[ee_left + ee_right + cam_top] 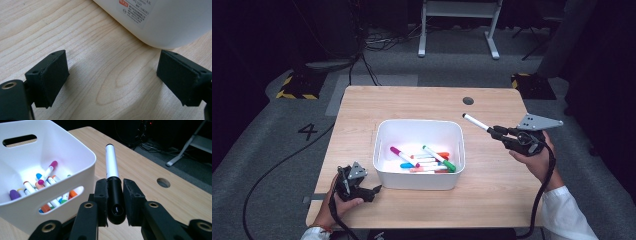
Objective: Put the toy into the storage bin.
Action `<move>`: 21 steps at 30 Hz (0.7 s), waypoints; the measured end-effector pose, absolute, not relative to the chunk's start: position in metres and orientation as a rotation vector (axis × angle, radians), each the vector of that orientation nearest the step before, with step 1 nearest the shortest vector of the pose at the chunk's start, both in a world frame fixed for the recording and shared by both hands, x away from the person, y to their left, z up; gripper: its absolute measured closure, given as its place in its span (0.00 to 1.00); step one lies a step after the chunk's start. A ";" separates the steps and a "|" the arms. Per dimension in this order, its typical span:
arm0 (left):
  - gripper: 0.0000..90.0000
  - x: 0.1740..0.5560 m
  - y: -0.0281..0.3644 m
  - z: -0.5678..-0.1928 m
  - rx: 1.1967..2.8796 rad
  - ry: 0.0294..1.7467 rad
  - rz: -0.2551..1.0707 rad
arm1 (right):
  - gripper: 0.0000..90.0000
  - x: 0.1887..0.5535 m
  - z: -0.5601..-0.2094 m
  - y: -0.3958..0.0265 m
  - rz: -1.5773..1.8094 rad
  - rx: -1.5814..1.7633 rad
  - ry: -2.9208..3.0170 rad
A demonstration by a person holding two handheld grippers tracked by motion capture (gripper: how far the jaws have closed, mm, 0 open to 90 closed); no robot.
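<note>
The right gripper (115, 202) has its fingers (101, 195) clamped on the black cap of a white marker (111, 162), whose barrel projects beyond the fingertips, beside the white bin (82, 165) of markers. The left gripper (112, 75) rests on the counter (100, 82), fingers spread and empty, the bin just ahead.

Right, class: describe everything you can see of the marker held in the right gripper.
The marker has a white barrel, a glossy black cap and a small black end tip; it looks like plastic. The right gripper is shut on its capped end, jaws pressing both sides of the cap. The barrel sticks out past the jaws, pointing towards the white bin of coloured markers. It hangs in the air over the wooden table, touching nothing else.
</note>
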State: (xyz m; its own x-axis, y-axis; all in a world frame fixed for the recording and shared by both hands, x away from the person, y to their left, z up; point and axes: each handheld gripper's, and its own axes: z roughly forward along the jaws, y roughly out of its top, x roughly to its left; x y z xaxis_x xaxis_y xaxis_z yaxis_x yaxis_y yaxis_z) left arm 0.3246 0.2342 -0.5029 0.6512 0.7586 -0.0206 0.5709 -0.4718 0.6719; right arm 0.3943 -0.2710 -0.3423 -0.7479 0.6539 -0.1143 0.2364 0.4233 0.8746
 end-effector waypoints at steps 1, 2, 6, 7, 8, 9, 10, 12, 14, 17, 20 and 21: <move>0.12 0.325 0.234 -0.503 2.212 1.027 0.370 | 0.83 0.395 -0.341 -0.270 1.276 0.741 2.245; 0.12 0.325 0.234 -0.503 2.210 1.028 0.370 | 0.83 0.395 -0.338 -0.266 1.279 0.736 2.246; 0.12 0.325 0.234 -0.503 2.211 1.028 0.370 | 0.83 0.396 -0.331 -0.256 1.298 0.703 2.252; 0.12 0.325 0.234 -0.503 2.212 1.027 0.371 | 0.83 0.396 -0.330 -0.254 1.305 0.708 2.259; 0.12 0.325 0.234 -0.503 2.210 1.028 0.370 | 0.83 0.397 -0.328 -0.251 1.313 0.692 2.259; 0.12 0.325 0.234 -0.503 2.210 1.028 0.371 | 0.83 0.398 -0.327 -0.248 1.309 0.684 2.263; 0.12 0.325 0.234 -0.503 2.210 1.028 0.370 | 0.83 0.398 -0.326 -0.244 1.317 0.679 2.269; 0.12 0.325 0.234 -0.503 2.211 1.027 0.370 | 0.83 0.399 -0.325 -0.237 1.324 0.659 2.282; 0.12 0.325 0.234 -0.503 2.212 1.027 0.370 | 0.83 0.400 -0.324 -0.230 1.320 0.629 2.294; 0.12 0.325 0.234 -0.503 2.210 1.028 0.370 | 0.83 0.400 -0.322 -0.219 1.325 0.609 2.316; 0.12 0.325 0.234 -0.503 2.211 1.026 0.374 | 0.83 0.401 -0.322 -0.208 1.332 0.582 2.337; 0.12 0.325 0.234 -0.503 2.210 1.027 0.377 | 0.83 0.401 -0.322 -0.204 1.333 0.575 2.343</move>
State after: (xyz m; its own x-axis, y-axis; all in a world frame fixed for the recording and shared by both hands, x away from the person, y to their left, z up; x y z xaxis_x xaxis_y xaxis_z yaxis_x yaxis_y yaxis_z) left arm 0.3246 0.2343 -0.5027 0.6496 0.7601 -0.0162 0.5686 -0.4717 0.6739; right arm 0.4007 -0.2040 -0.3218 -0.8431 0.5232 -0.1246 0.1602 0.4654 0.8705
